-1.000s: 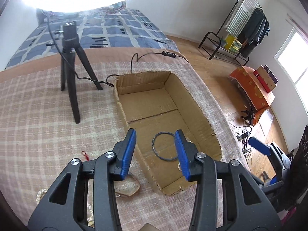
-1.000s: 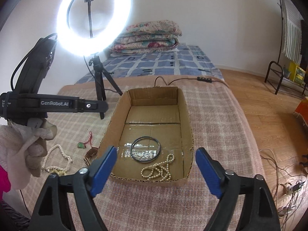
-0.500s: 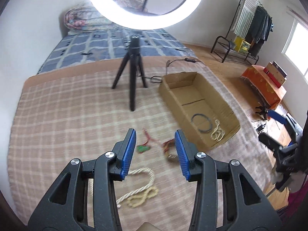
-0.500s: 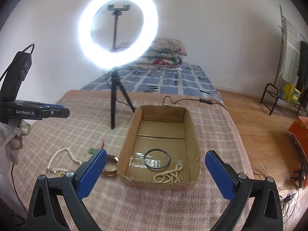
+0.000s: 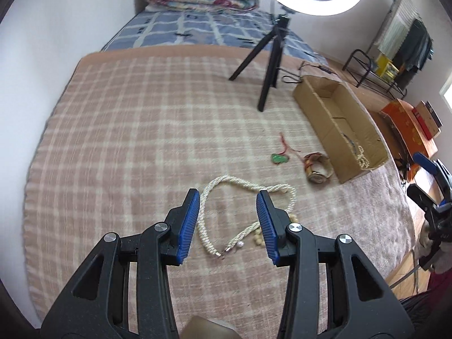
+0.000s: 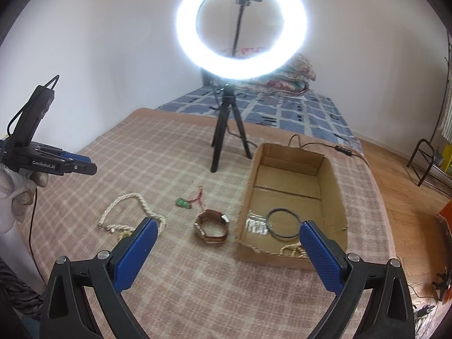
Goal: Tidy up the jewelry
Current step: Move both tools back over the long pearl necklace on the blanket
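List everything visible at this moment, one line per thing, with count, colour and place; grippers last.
pearl necklace: 1, cream, on blanket, left of watch
green pendant: 1, red cord, on blanket
watch: 1, brown strap, beside box
cardboard box: 1, brown, on blanket
black ring: 1, in box
bead strand: 1, cream, box's near end
ring light: 1, white, on black tripod
blanket: 1, pink plaid
left gripper: open, above necklace
right gripper: open

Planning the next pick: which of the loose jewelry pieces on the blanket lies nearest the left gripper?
The long pearl necklace: its loop lies right ahead of the open left gripper, while the watch and green pendant lie farther off, near the box.
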Tool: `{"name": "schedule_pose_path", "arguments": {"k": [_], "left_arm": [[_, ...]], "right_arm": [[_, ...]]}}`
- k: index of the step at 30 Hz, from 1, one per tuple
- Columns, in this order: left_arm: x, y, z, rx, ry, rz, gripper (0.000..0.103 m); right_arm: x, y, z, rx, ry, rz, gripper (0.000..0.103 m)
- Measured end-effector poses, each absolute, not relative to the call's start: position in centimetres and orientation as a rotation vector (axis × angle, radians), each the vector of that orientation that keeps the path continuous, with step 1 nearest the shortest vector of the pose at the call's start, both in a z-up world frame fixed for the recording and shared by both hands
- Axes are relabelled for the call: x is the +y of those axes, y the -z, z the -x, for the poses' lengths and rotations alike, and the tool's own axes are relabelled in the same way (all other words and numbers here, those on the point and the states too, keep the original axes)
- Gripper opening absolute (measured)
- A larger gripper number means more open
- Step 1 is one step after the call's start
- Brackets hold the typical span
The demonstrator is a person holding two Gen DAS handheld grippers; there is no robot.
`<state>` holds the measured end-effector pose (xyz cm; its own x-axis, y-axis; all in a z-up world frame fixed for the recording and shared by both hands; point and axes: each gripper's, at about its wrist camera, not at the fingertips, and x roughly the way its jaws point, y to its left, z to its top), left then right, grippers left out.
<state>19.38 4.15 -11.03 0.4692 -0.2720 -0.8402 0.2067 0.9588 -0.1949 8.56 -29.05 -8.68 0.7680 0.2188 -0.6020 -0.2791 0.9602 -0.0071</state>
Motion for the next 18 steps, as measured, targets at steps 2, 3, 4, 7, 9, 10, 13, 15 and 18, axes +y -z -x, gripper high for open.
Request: {"name": "schedule_pose_path", "arguments": {"k": [2,3,4,7,9,10,13,15,18], "left_arm": [[5.0,11.9,-19.5,1.065,0.288,0.098,0.042],[5.2,12.3,-19.7,1.075,0.286,0.1,0.042],[5.4,12.6,-19.7,1.082,0.284,0.099,0.042],[5.8,13.0,-19.8,1.087,0.279,0.094,0.042],[6.0,13.4,-19.9,1.102,0.28,0.107,0.042],[6.1,13.7,-20.0,1.11,0.28,0.114,0.042],[6.4,14.6,-20.3,1.137,0.302,0.139,0.042],[6.5,15.1,-20.4,1.145,0.306,0.144,0.042],[6.4,16.1,-20.7,1.174,0.322,0.157,0.042]], "right_arm": [[-28.4,9.3,-8.7,0.662,-0.291,0.092,0.096],[-28.2,9.6,-8.8,0.676,-0.305,0.087,0.094],[-27.9,9.9,-8.9,0.689,-0.316,0.084,0.092],[-26.8,11.1,-9.0,0.726,-0.349,0.088,0.087],[-25.9,11.9,-9.2,0.754,-0.381,0.095,0.083],[-25.5,12.2,-9.2,0.765,-0.393,0.097,0.08],[-24.4,13.1,-9.5,0.791,-0.435,0.1,0.078],[-23.6,13.7,-9.7,0.809,-0.463,0.106,0.074],[-22.4,14.8,-10.2,0.846,-0.514,0.109,0.068]]}}
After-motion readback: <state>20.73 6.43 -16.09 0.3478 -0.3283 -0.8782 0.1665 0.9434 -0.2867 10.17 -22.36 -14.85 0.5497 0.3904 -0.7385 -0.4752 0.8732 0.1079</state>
